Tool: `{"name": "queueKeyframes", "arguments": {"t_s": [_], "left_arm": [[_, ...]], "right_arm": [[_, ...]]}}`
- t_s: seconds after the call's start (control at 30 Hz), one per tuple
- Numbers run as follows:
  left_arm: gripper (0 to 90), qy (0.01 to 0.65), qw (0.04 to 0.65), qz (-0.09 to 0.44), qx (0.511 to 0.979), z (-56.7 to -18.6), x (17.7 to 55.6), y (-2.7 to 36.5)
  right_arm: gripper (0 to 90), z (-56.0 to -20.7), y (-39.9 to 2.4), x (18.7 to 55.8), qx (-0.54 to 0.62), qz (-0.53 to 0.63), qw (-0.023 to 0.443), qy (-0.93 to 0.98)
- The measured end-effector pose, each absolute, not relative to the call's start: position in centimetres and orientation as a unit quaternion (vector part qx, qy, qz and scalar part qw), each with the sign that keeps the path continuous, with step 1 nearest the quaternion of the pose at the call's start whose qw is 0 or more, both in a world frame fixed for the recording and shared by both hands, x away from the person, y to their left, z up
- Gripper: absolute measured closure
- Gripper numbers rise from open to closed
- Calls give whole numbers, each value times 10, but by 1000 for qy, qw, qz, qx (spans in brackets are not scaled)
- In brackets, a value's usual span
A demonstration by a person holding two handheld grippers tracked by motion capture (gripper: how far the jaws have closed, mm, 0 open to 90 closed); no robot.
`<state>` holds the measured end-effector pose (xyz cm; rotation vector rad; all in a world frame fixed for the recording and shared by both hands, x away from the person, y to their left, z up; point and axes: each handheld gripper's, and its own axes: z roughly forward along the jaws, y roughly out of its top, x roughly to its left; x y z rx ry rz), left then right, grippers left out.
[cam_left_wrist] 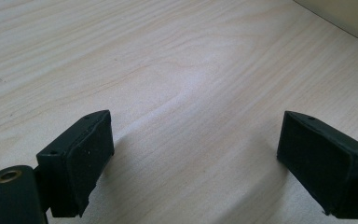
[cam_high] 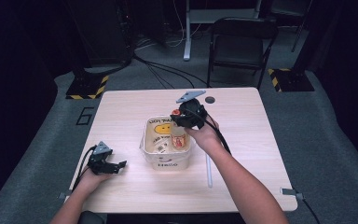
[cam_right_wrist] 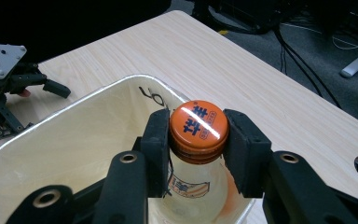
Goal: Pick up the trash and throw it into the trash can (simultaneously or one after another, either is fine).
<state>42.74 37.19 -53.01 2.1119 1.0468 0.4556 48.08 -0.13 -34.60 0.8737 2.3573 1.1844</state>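
A clear bottle (cam_high: 179,139) with an orange cap (cam_right_wrist: 198,125) stands upright in a cream tub (cam_high: 145,136) at the middle of the wooden table. My right gripper (cam_right_wrist: 198,136) is shut on the bottle's cap and neck, one pad on each side; in the high view it (cam_high: 177,116) sits over the tub's far right corner. The tub's rim (cam_right_wrist: 74,106) curves around the bottle. My left gripper (cam_high: 120,165) rests low over the table's front left, open, and between its jaws (cam_left_wrist: 196,158) lies only bare wood. From the right gripper view, the left gripper (cam_right_wrist: 35,109) lies beyond the tub.
A round hole (cam_high: 209,99) is in the table's far side, and a grey strip (cam_high: 208,170) lies right of the tub. Beyond the table stand a folding chair (cam_high: 240,44) and floor cables (cam_high: 163,70). The tub holds some small items beside the bottle.
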Motion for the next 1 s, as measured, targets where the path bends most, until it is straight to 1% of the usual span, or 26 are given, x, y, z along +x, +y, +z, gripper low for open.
{"name": "queueKeyframes", "arguments": {"t_s": [0.1, 0.2, 0.33, 0.43, 0.57, 0.77, 0.9, 1.0], "left_arm": [[105, 405, 361, 178, 821, -530, 427, 372], [105, 405, 361, 178, 821, -530, 428, 372], [105, 405, 361, 178, 821, -530, 427, 372], [105, 405, 361, 178, 821, -530, 427, 372], [105, 404, 361, 178, 821, -530, 427, 372], [105, 404, 362, 178, 821, -530, 427, 372], [105, 404, 362, 178, 821, -530, 427, 372], [105, 404, 362, 178, 821, -530, 427, 372]], "right_arm": [[610, -347, -2, 481, 314, 422, 179, 831], [523, -349, -3, 481, 321, 422, 179, 829], [484, -351, -1, 479, 320, 412, 182, 834], [479, -352, -1, 476, 312, 409, 191, 836], [481, -354, -4, 474, 320, 409, 189, 833], [482, -359, -16, 467, 324, 418, 202, 824], [479, -359, -26, 462, 335, 429, 197, 815], [456, -361, -36, 456, 351, 440, 195, 803]]}}
